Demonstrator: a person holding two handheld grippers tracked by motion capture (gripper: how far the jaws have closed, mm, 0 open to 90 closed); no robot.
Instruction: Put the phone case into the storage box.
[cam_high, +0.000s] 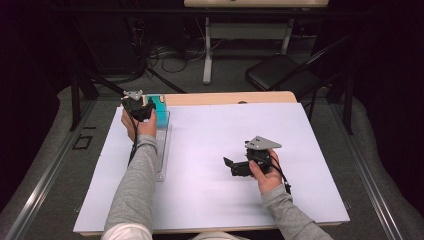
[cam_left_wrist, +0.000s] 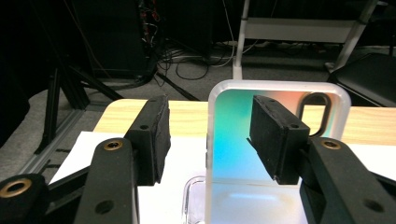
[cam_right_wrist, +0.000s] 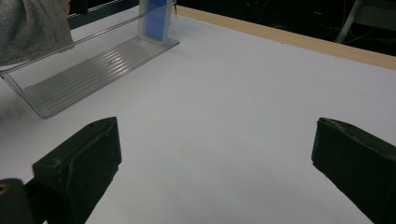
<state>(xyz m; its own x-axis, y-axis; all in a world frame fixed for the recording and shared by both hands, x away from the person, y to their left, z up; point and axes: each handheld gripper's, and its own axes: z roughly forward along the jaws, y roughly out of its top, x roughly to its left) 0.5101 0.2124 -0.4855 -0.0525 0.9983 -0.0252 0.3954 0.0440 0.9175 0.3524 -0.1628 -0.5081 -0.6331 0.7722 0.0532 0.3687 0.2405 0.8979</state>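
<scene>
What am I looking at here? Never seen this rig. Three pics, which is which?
There is no robot: a person at a table holds a two-jaw gripper in each hand. The high view looks down from above; the other two come from cameras riding on the grippers.

The left gripper is at the far end of a clear plastic rack on the white sheet. Its own view shows a translucent phone case standing upright in the rack between the two pads; the left pad stands clear of it, so the jaws look open.

The right gripper rests over the bare sheet, jaws wide open, holding nothing.
</scene>
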